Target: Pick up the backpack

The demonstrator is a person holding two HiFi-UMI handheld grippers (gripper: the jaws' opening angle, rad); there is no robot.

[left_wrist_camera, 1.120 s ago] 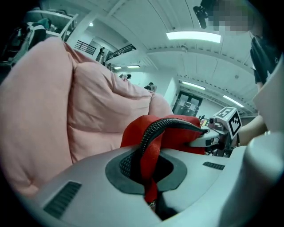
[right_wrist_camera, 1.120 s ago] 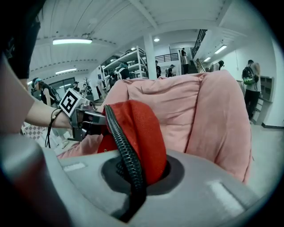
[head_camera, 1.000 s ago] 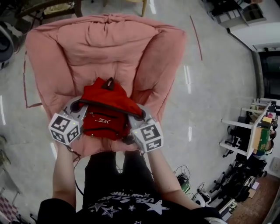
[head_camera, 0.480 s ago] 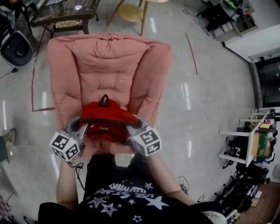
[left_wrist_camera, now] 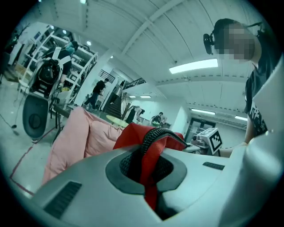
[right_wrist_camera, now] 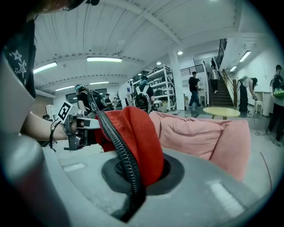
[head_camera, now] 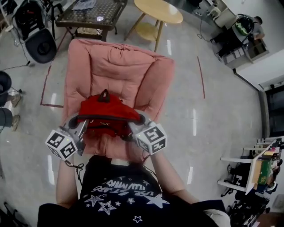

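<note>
A red backpack (head_camera: 106,114) with a black zipper and a small black top loop hangs between my two grippers, just above the front of a pink armchair (head_camera: 120,73). My left gripper (head_camera: 80,125) is shut on the backpack's left edge, where red fabric and the zipper (left_wrist_camera: 153,142) are pinched between the jaws. At the right edge my right gripper (head_camera: 134,126) is shut on the red cloth and zipper (right_wrist_camera: 128,164) in the same way. The bag (right_wrist_camera: 133,128) is stretched across, and the opposite gripper shows in each gripper view.
Behind the armchair stand a dark low table (head_camera: 91,13) and a round yellow table (head_camera: 157,11). A black speaker (head_camera: 40,44) sits at the far left. Shelving and gear (head_camera: 250,168) line the right side. Several people stand by a staircase (right_wrist_camera: 226,84) in the distance.
Both grippers have risen with the backpack, which now hangs clear of the seat. The armchair looks smaller and further below, and more of the floor and tables behind it shows.
</note>
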